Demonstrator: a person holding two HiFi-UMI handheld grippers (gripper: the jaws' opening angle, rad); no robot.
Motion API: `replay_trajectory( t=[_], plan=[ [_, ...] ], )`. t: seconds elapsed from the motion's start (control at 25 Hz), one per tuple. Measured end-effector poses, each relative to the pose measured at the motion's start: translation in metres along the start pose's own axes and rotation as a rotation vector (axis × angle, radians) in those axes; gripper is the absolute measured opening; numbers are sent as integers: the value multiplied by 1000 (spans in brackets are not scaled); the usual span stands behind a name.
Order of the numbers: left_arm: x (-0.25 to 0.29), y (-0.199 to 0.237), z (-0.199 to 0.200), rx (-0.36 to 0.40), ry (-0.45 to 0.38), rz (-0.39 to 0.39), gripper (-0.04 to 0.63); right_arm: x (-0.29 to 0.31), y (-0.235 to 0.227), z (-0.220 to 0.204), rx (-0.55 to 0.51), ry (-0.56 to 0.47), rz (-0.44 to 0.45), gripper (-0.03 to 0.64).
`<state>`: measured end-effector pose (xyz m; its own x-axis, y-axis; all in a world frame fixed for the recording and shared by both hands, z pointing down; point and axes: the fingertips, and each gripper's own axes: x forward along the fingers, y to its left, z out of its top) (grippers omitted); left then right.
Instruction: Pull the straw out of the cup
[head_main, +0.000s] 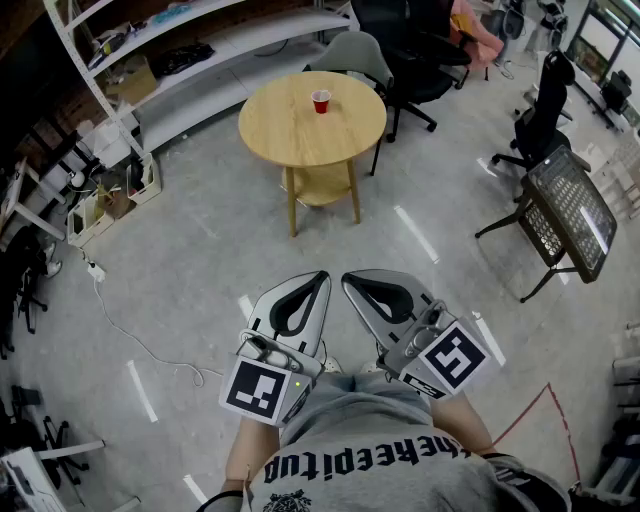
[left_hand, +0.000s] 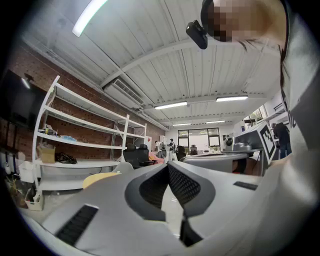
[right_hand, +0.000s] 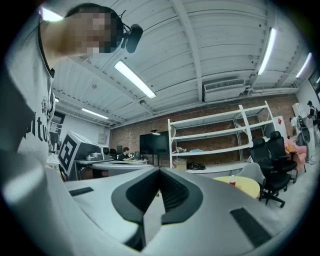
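Head view, left claw, right claw pinched empty, distant cup, straw indiscernible

A cup stands on the bench, well ahead of the left hand-held gripper and right hand-held gripper. Shelves stand left of the bench, chairs behind it.

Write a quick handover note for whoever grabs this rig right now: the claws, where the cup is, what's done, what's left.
Left claw: shut, empty, held low in front of the person.
Right claw: shut, empty, right beside it.
Red cup: upright on the round wooden table, across the floor and apparently out of reach. Straw: too small to make out from here.
Done: nothing yet.
Left: walk to the table, steady the cup, pull the straw out.
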<state>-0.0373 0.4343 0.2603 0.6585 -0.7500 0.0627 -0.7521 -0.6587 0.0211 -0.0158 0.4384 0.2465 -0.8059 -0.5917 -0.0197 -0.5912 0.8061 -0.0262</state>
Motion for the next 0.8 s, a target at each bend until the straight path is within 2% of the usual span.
replay_trajectory(
  t=[0.36,0.8],
  plan=[
    [-4,21,-7,-1,-1,-1,26,22,1,-3,-19,0,-1,-8],
    [-2,47,-15,-15,-3,-16,26,42,-3,-15,19,22,-17,-6]
  ],
)
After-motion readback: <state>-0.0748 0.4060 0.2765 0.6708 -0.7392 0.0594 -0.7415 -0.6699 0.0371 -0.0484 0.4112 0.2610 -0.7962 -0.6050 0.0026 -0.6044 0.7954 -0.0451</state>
